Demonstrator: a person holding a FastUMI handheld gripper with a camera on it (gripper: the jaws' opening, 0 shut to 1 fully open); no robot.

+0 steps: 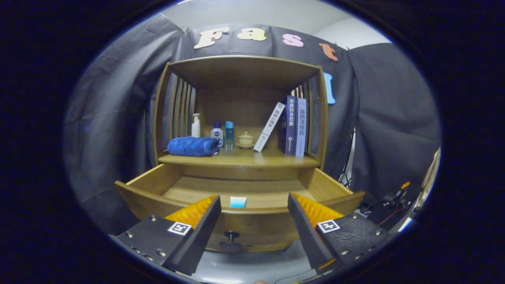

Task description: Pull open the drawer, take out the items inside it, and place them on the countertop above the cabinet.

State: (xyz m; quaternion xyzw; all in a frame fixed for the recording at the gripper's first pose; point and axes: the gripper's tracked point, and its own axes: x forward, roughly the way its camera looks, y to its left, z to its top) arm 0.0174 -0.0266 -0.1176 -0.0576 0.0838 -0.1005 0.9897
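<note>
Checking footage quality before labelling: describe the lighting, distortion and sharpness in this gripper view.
Gripper view: dim, warm light; the cabinet niche is shadowed under its top. Gripper view: fisheye bends the open drawer front into a curve. Gripper view: the shelf books look fairly sharp; the small light-blue item in the drawer is too soft to identify. Gripper view: the open gripper has fingers close and dark, holding nothing.

The wooden cabinet's worktop [244, 159] carries a folded blue towel [193, 146] at one end, with a white pump bottle [195, 126], a white blue-capped bottle [217, 134] and a slim blue bottle [229, 134] behind and beside it. A small cream lidded cup [245, 140] stands mid-shelf. A white book [269, 127] leans against two upright dark blue books [294, 126].
</note>
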